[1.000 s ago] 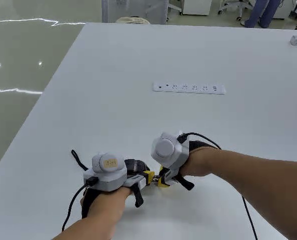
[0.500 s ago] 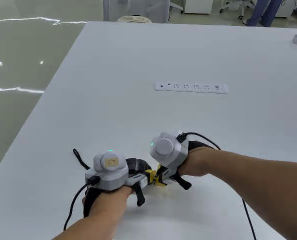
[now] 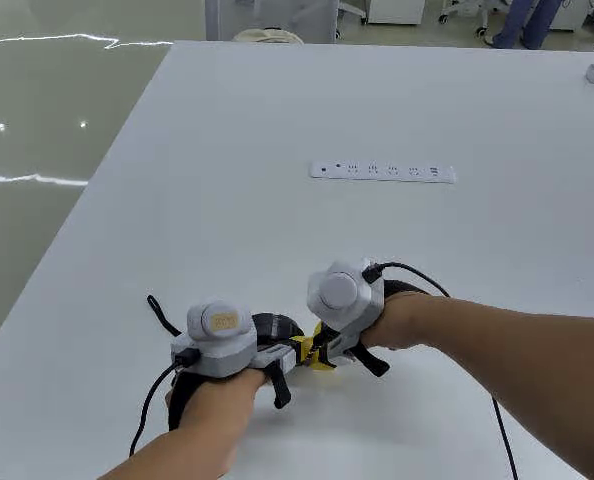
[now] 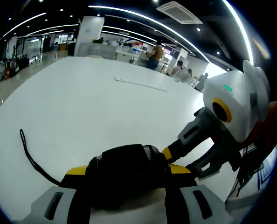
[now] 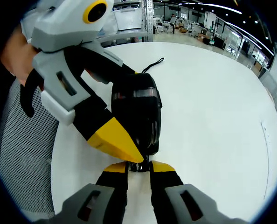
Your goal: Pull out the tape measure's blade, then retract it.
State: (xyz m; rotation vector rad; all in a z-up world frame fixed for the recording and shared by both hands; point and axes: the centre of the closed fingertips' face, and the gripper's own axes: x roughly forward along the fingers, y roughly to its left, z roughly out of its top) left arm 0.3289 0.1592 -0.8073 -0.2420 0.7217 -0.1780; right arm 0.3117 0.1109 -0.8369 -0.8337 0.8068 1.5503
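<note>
Left gripper (image 4: 129, 173) clamps the rigid tape measure (image 5: 137, 105) by its 2 sides — right gripper (image 5: 139, 169) pinches the thin, springy blade tip (image 5: 139, 163), likely slippery.

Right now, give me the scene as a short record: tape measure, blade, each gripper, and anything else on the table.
tape measure: black case on the white table, strap trailing beside it
blade: none drawn out yet
left gripper: shut on the tape measure, a jaw on each side of the case
right gripper: shut on the blade hook at the case mouth
also on table: white power strip, well beyond both grippers
</note>
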